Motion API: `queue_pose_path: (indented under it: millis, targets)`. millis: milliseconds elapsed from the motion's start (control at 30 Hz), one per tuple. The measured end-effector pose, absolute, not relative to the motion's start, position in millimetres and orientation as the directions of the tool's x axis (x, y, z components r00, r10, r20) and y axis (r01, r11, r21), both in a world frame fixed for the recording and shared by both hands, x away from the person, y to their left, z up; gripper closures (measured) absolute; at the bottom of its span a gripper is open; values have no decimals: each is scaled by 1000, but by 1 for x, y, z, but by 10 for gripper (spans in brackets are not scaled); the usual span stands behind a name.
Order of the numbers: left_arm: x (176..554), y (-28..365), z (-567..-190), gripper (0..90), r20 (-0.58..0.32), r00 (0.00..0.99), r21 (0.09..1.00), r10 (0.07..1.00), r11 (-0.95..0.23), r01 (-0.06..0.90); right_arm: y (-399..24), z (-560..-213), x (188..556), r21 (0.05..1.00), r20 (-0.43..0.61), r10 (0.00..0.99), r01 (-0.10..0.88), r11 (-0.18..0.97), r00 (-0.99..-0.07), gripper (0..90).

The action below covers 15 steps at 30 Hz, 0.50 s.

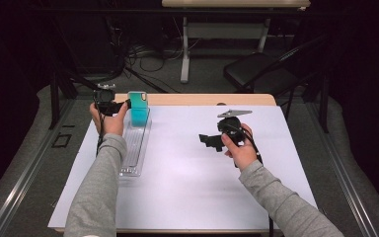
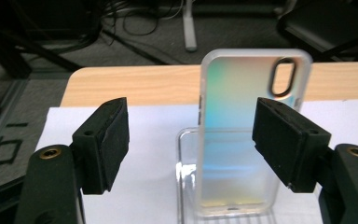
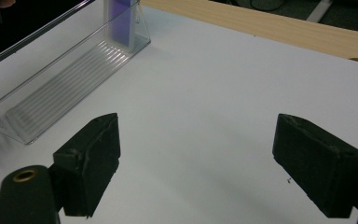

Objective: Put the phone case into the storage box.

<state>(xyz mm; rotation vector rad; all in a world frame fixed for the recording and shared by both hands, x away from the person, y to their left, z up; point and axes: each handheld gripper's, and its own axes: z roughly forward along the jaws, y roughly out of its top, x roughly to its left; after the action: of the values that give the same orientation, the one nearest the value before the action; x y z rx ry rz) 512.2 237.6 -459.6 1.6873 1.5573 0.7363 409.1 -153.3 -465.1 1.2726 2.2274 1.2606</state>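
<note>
Wooden table (image 1: 197, 99) carrying a white sheet (image 1: 187, 173), clear plastic rack (image 1: 134, 148) lying on the sheet, seemingly ridged inside

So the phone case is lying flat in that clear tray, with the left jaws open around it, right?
Not quite: the phone case stands upright at the far end of the clear tray, not flat. The left gripper view shows it on end, camera hole at the top. The left gripper does have its jaws open, one on either side of the case.
</note>
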Motion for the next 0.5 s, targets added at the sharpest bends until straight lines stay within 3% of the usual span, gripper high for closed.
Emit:
queue_pose_path:
  millis: [167, 500]
  targets:
    - [505, 239, -455, 266, -72, 154, 822, 985, -28, 569, -154, -465, 409, 800, 168, 805, 556, 225, -569, 146]
    - [485, 238, -440, 163, -99, 282, 849, 954, -67, 524, -156, -462, 405, 803, 150, 808, 547, 237, -570, 146]
